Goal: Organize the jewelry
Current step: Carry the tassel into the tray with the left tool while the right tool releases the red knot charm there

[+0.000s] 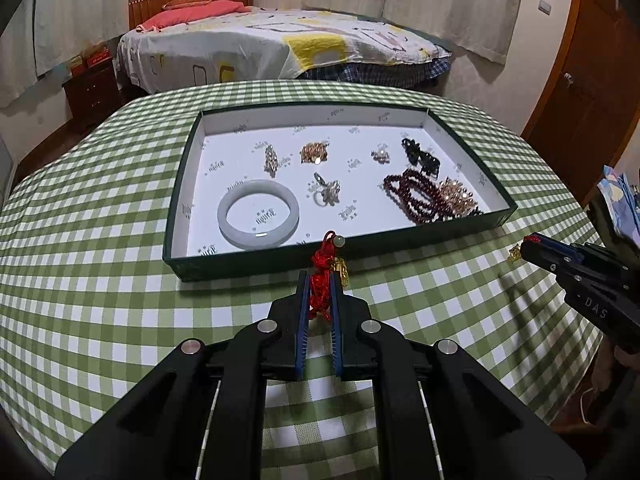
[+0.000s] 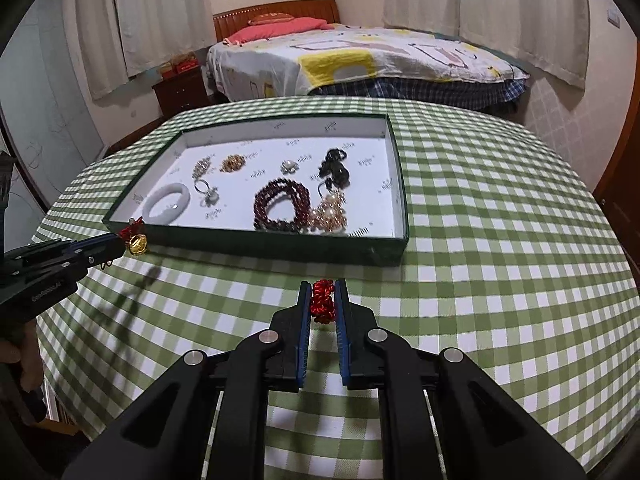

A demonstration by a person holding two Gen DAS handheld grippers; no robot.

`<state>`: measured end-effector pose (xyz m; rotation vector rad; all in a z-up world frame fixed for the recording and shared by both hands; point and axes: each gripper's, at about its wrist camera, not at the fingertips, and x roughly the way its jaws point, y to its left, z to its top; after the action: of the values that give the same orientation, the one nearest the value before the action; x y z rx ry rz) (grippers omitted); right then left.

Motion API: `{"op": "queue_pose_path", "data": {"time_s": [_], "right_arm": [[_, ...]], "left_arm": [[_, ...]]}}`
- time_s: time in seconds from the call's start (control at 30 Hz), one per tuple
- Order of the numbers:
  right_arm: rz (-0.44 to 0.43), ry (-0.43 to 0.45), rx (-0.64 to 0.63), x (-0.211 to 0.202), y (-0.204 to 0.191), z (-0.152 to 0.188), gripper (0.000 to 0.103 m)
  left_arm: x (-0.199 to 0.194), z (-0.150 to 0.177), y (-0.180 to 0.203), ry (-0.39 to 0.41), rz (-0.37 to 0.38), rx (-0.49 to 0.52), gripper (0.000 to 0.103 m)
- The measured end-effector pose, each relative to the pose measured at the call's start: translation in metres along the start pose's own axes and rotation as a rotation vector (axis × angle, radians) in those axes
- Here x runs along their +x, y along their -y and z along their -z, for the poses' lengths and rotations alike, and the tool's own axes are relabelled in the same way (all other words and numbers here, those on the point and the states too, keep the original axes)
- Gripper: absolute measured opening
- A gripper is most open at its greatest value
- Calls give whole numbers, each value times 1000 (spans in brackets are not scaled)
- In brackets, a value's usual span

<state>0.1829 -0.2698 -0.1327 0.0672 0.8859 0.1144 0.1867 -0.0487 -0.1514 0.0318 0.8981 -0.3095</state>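
Observation:
A dark green tray [image 1: 256,258] with a white floor sits on the checked table and holds several pieces: a pale jade bangle [image 1: 258,213], dark red beads [image 1: 416,192], brooches and a black piece [image 1: 420,156]. My left gripper [image 1: 320,280] is shut on a red knotted cord charm [image 1: 322,276] with a gold pendant [image 1: 342,272], just in front of the tray's near wall. My right gripper [image 2: 323,288] is shut on another red knotted cord charm [image 2: 323,302] above the cloth, short of the tray [image 2: 280,246]. In the right wrist view the left gripper [image 2: 120,240] shows with its gold pendant [image 2: 137,245].
The green-and-white checked tablecloth [image 1: 100,240] covers a round table. A bed [image 1: 280,48] stands beyond it, a dark nightstand [image 1: 94,92] at the left and a wooden door [image 1: 580,80] at the right. The right gripper [image 1: 524,246] shows at the left view's right edge.

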Motion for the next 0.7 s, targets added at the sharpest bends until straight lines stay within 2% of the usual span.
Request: {"op": "queue_pose_path", "data": {"time_s": [0.7], "right_arm": [[-34,133,-18,-27,-16,-36,12]], "left_arm": [[-30,-34,-1,122,-4,-14,10]]}}
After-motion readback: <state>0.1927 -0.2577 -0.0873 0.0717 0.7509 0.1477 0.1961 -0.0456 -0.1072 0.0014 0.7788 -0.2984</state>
